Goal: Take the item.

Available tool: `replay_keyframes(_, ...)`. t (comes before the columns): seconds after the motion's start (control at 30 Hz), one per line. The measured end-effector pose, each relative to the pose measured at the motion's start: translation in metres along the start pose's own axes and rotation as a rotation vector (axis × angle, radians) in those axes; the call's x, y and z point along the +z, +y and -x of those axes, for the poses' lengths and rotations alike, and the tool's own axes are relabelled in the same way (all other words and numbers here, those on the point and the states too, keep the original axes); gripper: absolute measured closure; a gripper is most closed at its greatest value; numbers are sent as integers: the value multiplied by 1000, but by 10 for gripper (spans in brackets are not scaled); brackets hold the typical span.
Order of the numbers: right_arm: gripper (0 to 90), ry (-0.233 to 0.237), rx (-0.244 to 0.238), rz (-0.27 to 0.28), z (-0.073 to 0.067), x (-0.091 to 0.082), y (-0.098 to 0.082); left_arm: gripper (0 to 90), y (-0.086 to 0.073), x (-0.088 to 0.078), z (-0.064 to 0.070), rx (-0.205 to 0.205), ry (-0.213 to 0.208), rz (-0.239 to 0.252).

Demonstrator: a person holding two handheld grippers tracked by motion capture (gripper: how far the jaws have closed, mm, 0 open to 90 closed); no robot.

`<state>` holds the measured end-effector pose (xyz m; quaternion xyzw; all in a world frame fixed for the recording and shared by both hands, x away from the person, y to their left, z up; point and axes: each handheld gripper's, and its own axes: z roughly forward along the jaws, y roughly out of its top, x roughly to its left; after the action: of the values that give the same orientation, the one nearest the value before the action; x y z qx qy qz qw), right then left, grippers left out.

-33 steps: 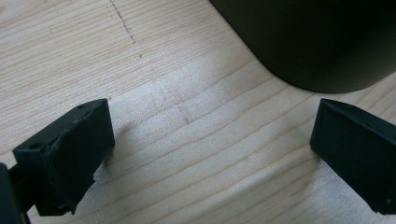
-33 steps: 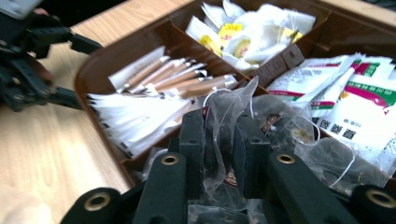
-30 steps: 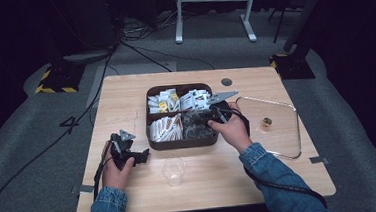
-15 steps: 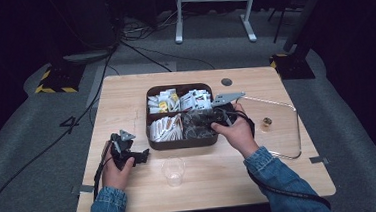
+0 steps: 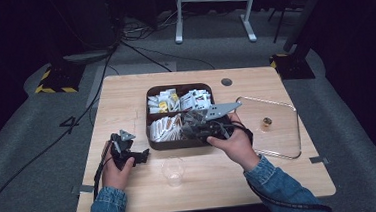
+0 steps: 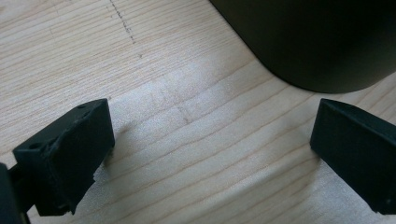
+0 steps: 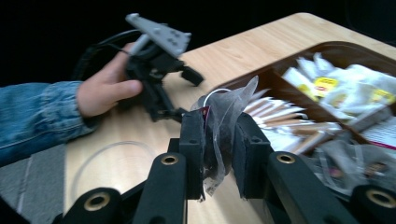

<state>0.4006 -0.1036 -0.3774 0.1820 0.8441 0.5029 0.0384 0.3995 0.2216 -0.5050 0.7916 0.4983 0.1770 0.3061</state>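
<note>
A dark brown compartment box [image 5: 181, 142] of sachets and tea bags stands mid-table. Over its near compartment, by the front wall, my right gripper [image 5: 193, 126] is shut on a translucent tea bag [image 7: 224, 116]. The bag, with its string, sticks up between the pads [image 7: 194, 135] in the right gripper view. My left gripper [image 5: 140, 157] lies on the wood to the left of the box and is open. Its jaws [image 6: 210, 140] stand wide apart over bare table, with the box corner [image 6: 317, 42] just ahead. A clear plastic cup [image 5: 173, 171] stands in front of the box.
A clear lid [image 5: 279, 144] with a small knob [image 5: 266, 124] lies on the table right of the box. In the right gripper view the cup rim [image 7: 112, 147] lies below the jaws and the left gripper [image 7: 184, 95] beyond it. Grey floor and cables surround the table.
My right hand has drawn back from the box's far right compartment toward its front wall and risen a little, with the tea bag in the jaws. The left hand has kept still.
</note>
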Motion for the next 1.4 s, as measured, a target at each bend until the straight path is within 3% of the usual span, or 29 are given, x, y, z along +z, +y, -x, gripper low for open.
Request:
replay_keyframes(0.27, 759, 61, -42, -21, -24, 9, -1, 1, 0, 0, 0, 1, 1, 1)
replay_keyframes(0.6, 759, 125, -38, -42, -38, 21, -9, 1, 0, 0, 0, 1, 1, 1)
replay_keyframes(1.1, 759, 168, -40, -107, -49, 39, -24, 1, 0, 0, 0, 0, 0, 0)
replay_keyframes(1.4, 758, 171, -40, -144, -51, 46, -31, 1, 0, 0, 0, 0, 0, 0)
